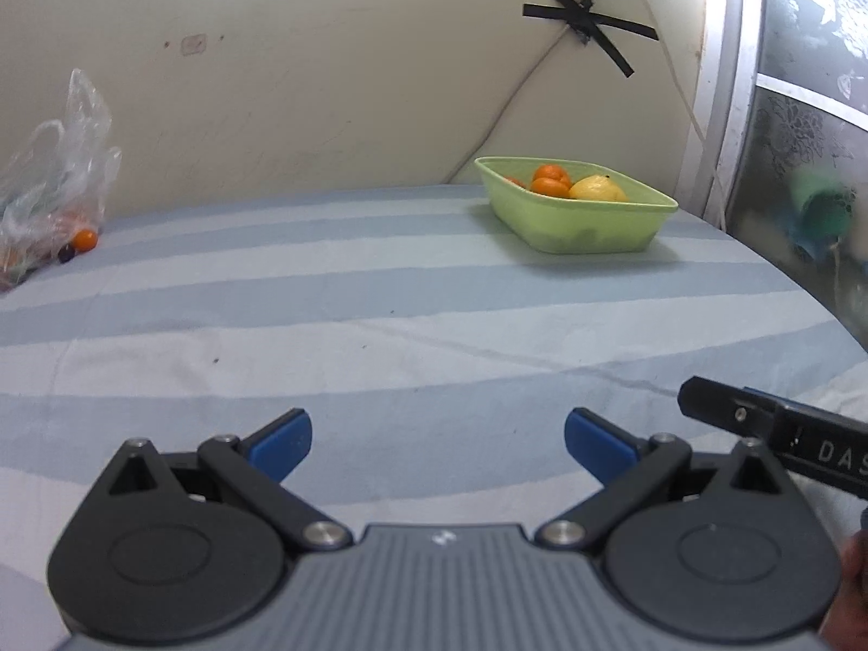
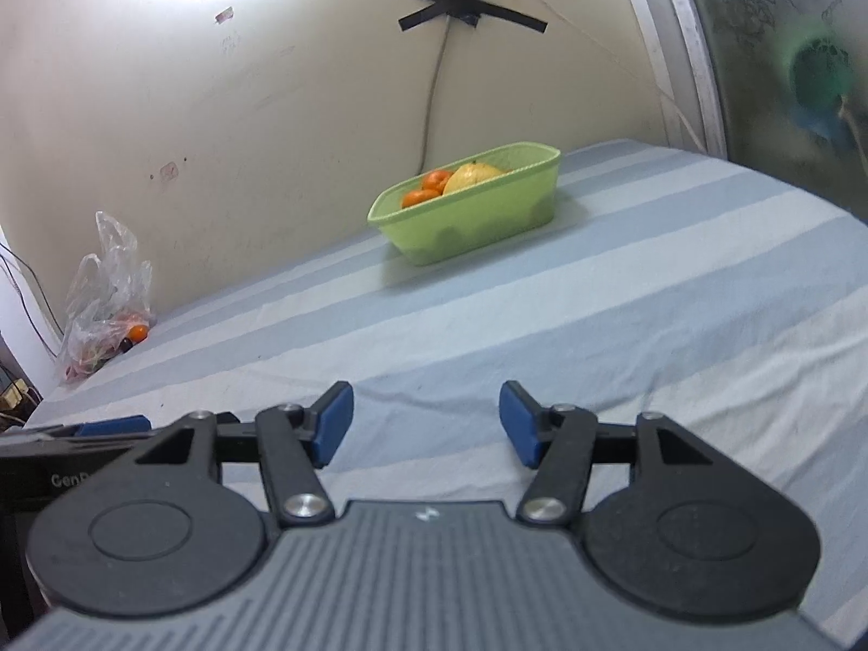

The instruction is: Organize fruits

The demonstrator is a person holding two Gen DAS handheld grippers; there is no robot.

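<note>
A light green basket (image 1: 591, 225) stands on the striped bed near the wall, holding oranges (image 1: 550, 179) and a yellow fruit (image 1: 597, 189). It also shows in the right wrist view (image 2: 477, 217), with oranges (image 2: 428, 190) and the yellow fruit (image 2: 474, 174) inside. A clear plastic bag (image 1: 49, 190) lies at the far left with a small orange (image 1: 85, 239) and a dark fruit (image 1: 66, 254) beside it; the bag shows in the right wrist view (image 2: 106, 298) too. My left gripper (image 1: 438, 442) is open and empty. My right gripper (image 2: 426, 423) is open and empty.
The blue-and-white striped sheet (image 1: 380, 325) covers the bed. A cream wall (image 1: 325, 81) with taped cables runs behind. A frosted glass window (image 1: 814, 108) is at the right. The right gripper's finger (image 1: 770, 428) pokes in at the lower right of the left wrist view.
</note>
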